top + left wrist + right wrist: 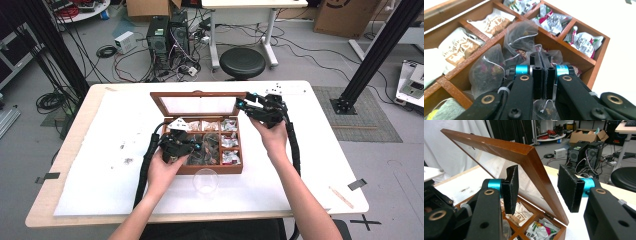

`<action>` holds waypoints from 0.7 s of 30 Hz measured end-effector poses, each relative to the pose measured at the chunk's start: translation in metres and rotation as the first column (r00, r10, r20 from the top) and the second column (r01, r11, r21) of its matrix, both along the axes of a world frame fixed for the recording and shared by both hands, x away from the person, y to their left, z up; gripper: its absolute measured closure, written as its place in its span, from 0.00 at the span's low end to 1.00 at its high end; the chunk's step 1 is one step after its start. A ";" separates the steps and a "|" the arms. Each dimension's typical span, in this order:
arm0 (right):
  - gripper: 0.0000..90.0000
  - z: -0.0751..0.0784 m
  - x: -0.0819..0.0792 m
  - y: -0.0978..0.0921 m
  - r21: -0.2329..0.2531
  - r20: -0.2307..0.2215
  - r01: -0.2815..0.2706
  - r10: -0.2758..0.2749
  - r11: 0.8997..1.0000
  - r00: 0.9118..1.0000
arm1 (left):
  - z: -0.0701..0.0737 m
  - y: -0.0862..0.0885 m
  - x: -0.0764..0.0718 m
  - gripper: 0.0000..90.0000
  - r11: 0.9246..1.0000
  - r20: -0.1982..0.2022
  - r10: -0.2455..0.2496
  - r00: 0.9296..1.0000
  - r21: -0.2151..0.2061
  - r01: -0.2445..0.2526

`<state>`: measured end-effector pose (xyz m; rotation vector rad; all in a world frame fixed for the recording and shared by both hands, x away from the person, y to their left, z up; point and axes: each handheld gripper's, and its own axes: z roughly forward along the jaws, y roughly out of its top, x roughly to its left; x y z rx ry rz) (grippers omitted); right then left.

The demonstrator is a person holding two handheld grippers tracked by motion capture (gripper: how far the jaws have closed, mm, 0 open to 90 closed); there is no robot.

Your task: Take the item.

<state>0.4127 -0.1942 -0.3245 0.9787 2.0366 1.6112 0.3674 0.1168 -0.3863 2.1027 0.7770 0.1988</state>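
A wooden tea box point(210, 169) stands mid-table with its glass lid point(195, 94) raised. Its compartments hold mesh tea bags point(487, 71), brown-printed paper sachets point(456, 51) and red-green packets point(584, 43). My left gripper point(197, 147) is low over the mesh-bag compartment. Its jaws point(543, 57) are pressed together, and a white thread runs from between the pads to a mesh tea bag point(541, 111) just beneath. My right gripper point(241, 105) is at the lid's right corner. It is open point(541, 187), with the lid's wooden frame point(531, 157) between the two pads.
A clear glass cup point(206, 181) stands just in front of the box. A white sheet point(115, 165) covers the table top. A black stool point(243, 62), computer towers point(167, 35) and cables lie beyond the far edge.
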 end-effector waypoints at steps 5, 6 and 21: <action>0.59 0.000 0.000 0.000 0.000 -0.002 0.000 0.000 1.000 1.000 | 0.004 0.004 -0.001 0.99 0.999 0.012 -0.001 1.000 -0.032 0.001; 0.59 0.000 0.000 0.000 0.000 -0.002 0.000 0.000 1.000 1.000 | 0.004 0.005 -0.002 0.99 0.999 0.015 0.000 1.000 -0.036 0.000; 0.59 0.000 0.000 -0.001 -0.001 -0.001 0.004 -0.004 1.000 1.000 | 0.025 0.010 -0.015 0.99 0.996 0.065 -0.020 0.998 -0.090 0.026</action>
